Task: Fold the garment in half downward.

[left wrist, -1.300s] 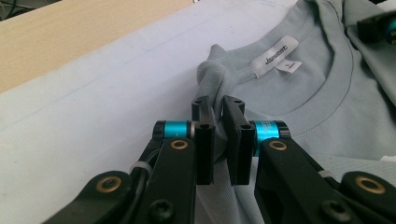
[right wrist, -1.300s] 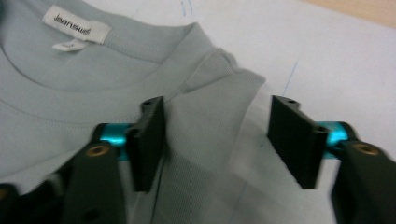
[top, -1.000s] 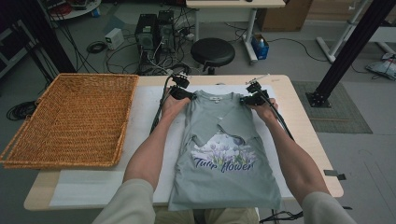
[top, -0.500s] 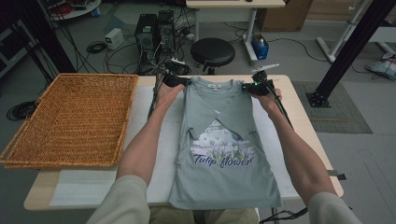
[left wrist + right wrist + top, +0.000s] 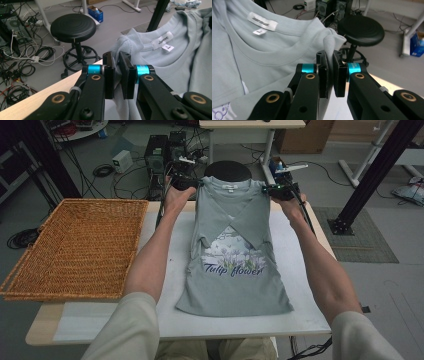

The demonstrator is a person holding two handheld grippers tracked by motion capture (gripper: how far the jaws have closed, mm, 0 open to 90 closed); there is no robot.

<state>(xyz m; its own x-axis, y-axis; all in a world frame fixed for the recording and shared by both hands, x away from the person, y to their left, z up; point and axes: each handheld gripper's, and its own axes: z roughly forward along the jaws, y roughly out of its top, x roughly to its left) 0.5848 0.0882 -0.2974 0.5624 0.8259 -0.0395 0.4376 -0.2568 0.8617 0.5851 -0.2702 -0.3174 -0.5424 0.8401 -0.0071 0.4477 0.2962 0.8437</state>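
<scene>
A grey-green T-shirt (image 5: 235,265) printed "Tulip flower" lies lengthwise on the white table top (image 5: 300,285), sleeves folded across its chest. Its collar end is lifted off the far edge. My left gripper (image 5: 192,182) is shut on the shirt's left shoulder, and cloth (image 5: 122,47) bunches out above the jaws of this gripper (image 5: 116,72). My right gripper (image 5: 272,189) is shut on the other shoulder, where a fold of cloth (image 5: 329,42) rises between the jaws of the right gripper (image 5: 330,75). The neck label (image 5: 162,41) faces the left gripper camera.
A large wicker basket (image 5: 75,250) sits on the table's left part. Beyond the far edge stand a black stool (image 5: 228,170), computer boxes (image 5: 165,150) and loose cables on the floor. A black frame post (image 5: 370,175) rises at the right.
Both grippers have moved away from me toward the far edge and upward, carrying the shoulders. The shirt has stretched out longer and its collar now hangs above the table edge.
</scene>
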